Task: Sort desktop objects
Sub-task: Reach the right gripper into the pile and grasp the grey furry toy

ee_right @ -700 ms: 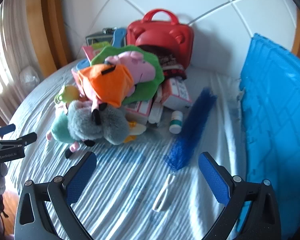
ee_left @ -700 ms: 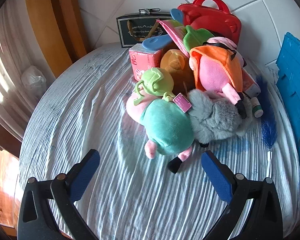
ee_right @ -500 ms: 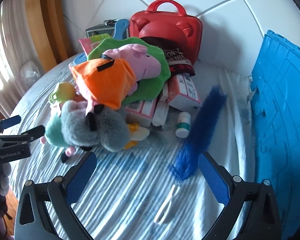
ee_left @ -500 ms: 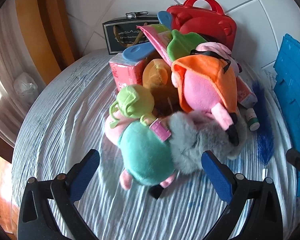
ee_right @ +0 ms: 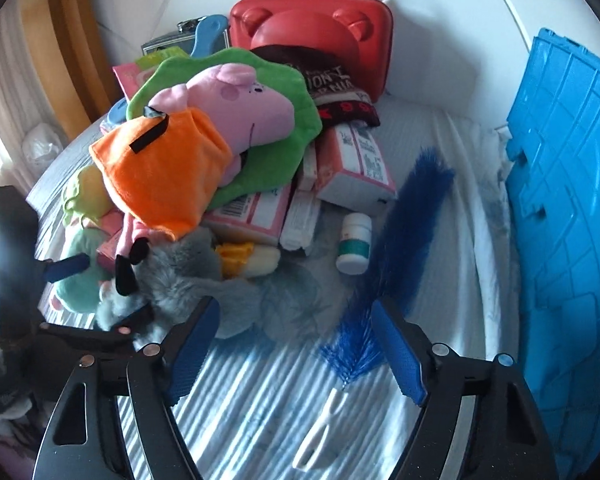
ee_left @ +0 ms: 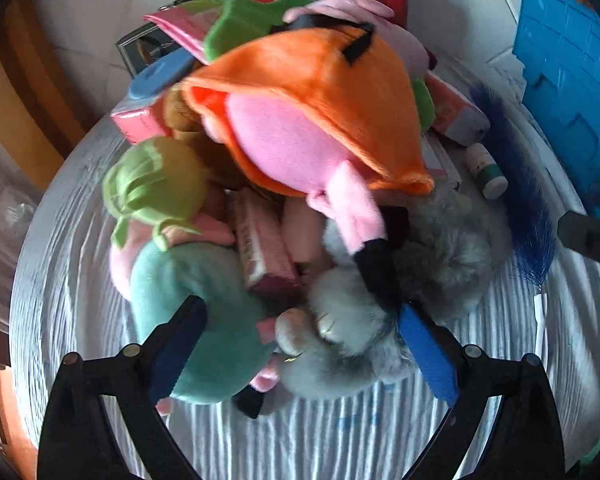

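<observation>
Sorting a Heaped Tabletop: Both Tongs Spread

Straddling the near edge of the toy heap, the left gripper [ee_left: 298, 344] has its blue-padded jaws spread wide; a teal plush body [ee_left: 204, 300] lies against the left pad and a grey furry plush toy [ee_left: 360, 320] against the right, with neither pinched.

Right gripper [ee_right: 298, 350]: jaws apart, nothing between the pads, held over the white ribbed tablecloth [ee_right: 252, 400]. A blue bristle brush with a white handle [ee_right: 396, 264] passes just beside its right pad.

Heap, centre of table: pink pig plush in an orange dress [ee_right: 204, 136] on top, lying on a green scalloped cloth [ee_right: 276, 152]; pink-and-white cartons [ee_right: 356, 164] under and beside it.

Small white bottle with a green band [ee_right: 354, 244]: lying between cartons and brush.

Red hard case with a handle [ee_right: 312, 28]: upright at the wall, behind the heap.

Blue plastic crate [ee_right: 568, 184]: at the table's right side.
</observation>
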The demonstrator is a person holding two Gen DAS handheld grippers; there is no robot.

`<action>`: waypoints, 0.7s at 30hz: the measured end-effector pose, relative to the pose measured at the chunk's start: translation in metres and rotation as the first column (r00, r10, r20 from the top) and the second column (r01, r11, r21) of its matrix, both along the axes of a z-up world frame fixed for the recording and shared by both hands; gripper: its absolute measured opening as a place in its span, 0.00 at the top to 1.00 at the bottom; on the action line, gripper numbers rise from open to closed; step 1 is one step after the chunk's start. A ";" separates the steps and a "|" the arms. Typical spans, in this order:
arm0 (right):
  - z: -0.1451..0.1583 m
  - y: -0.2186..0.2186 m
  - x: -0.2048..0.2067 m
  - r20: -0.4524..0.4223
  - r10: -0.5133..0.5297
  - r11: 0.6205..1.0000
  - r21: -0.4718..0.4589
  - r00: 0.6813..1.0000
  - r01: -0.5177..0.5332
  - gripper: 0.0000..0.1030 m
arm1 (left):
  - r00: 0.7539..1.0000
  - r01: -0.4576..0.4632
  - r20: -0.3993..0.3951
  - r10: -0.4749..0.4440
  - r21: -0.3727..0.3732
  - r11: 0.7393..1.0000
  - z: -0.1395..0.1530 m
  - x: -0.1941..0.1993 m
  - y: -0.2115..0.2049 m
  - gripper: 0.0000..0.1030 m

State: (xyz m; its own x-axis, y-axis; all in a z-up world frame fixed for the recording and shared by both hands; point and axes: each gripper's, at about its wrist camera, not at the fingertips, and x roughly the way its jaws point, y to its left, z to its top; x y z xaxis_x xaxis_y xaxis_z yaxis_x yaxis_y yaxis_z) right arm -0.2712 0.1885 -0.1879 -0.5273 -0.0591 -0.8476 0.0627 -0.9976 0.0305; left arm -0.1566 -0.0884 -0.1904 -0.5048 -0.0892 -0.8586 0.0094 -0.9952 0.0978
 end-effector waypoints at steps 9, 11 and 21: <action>-0.011 -0.043 -0.012 0.063 0.033 0.997 -0.072 0.997 -0.028 0.10 | 0.969 -0.246 0.034 0.244 0.083 0.966 0.010 0.007 -0.103 0.05; -0.018 -0.055 -0.017 0.079 0.025 0.997 -0.071 0.997 -0.019 0.05 | 0.970 -0.241 0.055 0.236 0.114 0.964 0.008 0.002 -0.108 0.05; -0.061 -0.089 -0.053 0.185 -0.033 0.995 -0.082 0.982 0.049 0.03 | 0.986 -0.156 0.080 0.144 0.166 0.974 0.004 -0.028 -0.097 0.05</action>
State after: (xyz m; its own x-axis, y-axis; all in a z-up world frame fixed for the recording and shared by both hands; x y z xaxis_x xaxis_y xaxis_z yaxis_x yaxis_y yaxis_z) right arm -0.3245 0.0992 -0.2486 -0.3666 -0.1173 -0.9229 0.0072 -0.9923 0.1233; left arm -0.1849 -0.1857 -0.1869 -0.4373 -0.0084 -0.8993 0.1590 -0.9849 -0.0681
